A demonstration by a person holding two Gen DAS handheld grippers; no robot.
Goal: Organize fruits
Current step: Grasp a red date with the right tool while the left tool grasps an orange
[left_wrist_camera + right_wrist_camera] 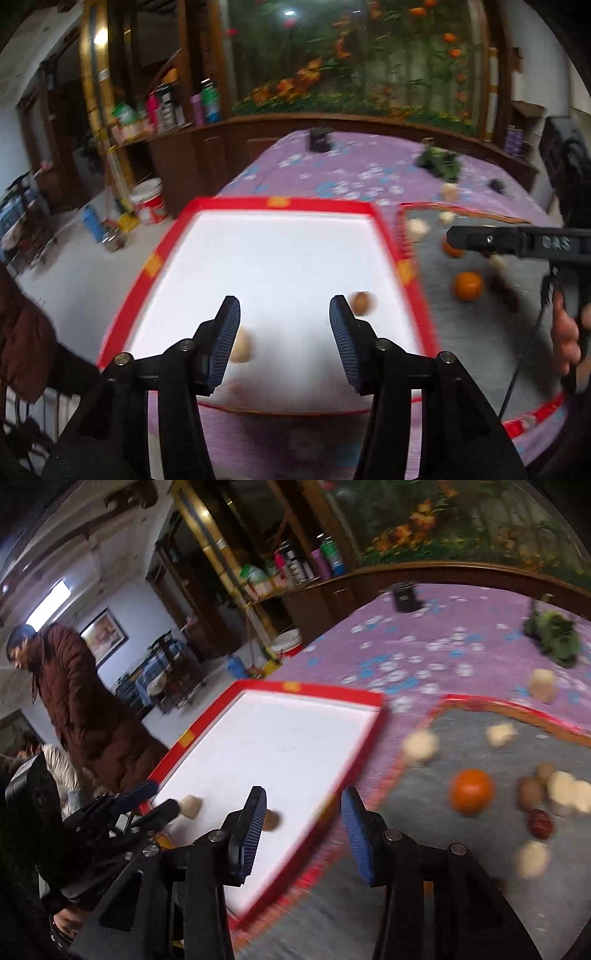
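A white tray with a red rim [277, 202] [306, 688] lies on the left. On it are a pale chunk [242, 347] [191, 806] and a small brown fruit [360, 302] [271, 819]. My left gripper [284, 310] [155, 799] hangs open over the tray's near end, nothing between its fingers. My right gripper [303, 797] [454, 238] is open over the tray's right rim, also with nothing in it. To the right, a grey mat [424, 886] holds an orange [471, 791] [468, 286], a second orange [452, 249], a red date [540, 823], brown fruits and several pale chunks.
A purple floral cloth [351, 173] covers the table. A green leafy bunch [552, 635] and a black box [404, 596] sit at the far side. A person in a brown coat [85, 701] stands left. Shelves with bottles [166, 107] and a bucket [149, 201] are beyond.
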